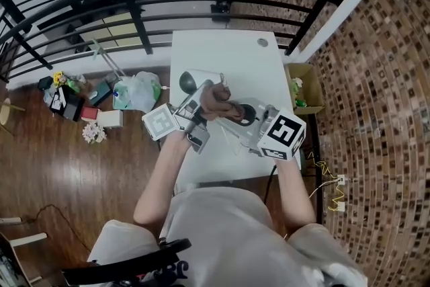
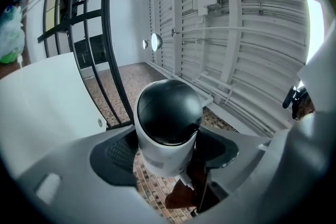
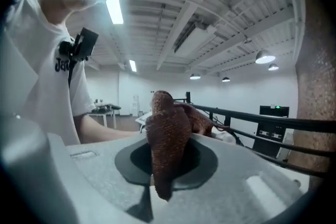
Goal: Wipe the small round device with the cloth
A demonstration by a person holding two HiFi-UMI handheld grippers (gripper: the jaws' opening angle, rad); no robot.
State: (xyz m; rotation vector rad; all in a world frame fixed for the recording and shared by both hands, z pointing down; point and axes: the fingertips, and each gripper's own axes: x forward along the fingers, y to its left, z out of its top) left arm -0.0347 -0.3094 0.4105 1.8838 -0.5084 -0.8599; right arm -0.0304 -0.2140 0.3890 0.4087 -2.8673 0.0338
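The small round device, a white body with a black dome, is lifted off the white table. My left gripper is shut on its white body; in the left gripper view the device stands between the two dark pads, dome pointing away from the gripper. The brown cloth is bunched against the device's near right side. My right gripper is shut on that cloth. In the right gripper view the cloth fills the gap between the jaws of the gripper and hides the device.
A black railing runs behind the table. Bags and small boxes lie on the wooden floor at left. A cardboard box sits by the brick wall at right. A small round disc lies near the table's far edge.
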